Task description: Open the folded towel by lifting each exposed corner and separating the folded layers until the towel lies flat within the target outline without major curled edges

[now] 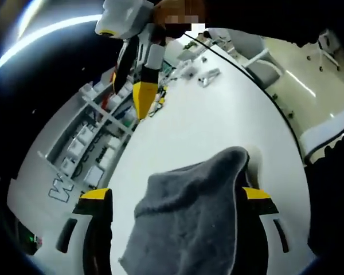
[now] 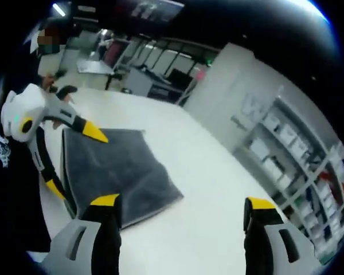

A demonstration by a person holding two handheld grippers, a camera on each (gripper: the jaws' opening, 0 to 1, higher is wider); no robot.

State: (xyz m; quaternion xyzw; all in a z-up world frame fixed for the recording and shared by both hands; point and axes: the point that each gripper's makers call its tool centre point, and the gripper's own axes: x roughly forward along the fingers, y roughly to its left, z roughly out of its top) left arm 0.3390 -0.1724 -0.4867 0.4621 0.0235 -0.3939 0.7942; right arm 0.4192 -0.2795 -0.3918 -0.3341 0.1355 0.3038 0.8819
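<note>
A dark grey towel [image 2: 117,166] lies folded in a square on the white table [image 2: 206,166]. My left gripper [image 2: 74,160] stands at its far left edge, its yellow-tipped jaws spread apart on either side of that edge. In the left gripper view the towel [image 1: 189,212] bulges up close between the same wide-apart jaws of the left gripper [image 1: 178,197]. My right gripper [image 2: 183,201] is open over bare table just off the towel's near corner, with nothing between its jaws. Across the table the right gripper [image 1: 135,86] hangs above the surface.
Shelves of white bins [image 2: 292,154] run along one side of the table [image 1: 97,143]. Small metal tools [image 1: 209,77] and a black cable [image 1: 229,57] lie at the far end. A person in dark clothes [image 2: 6,172] stands behind the left gripper.
</note>
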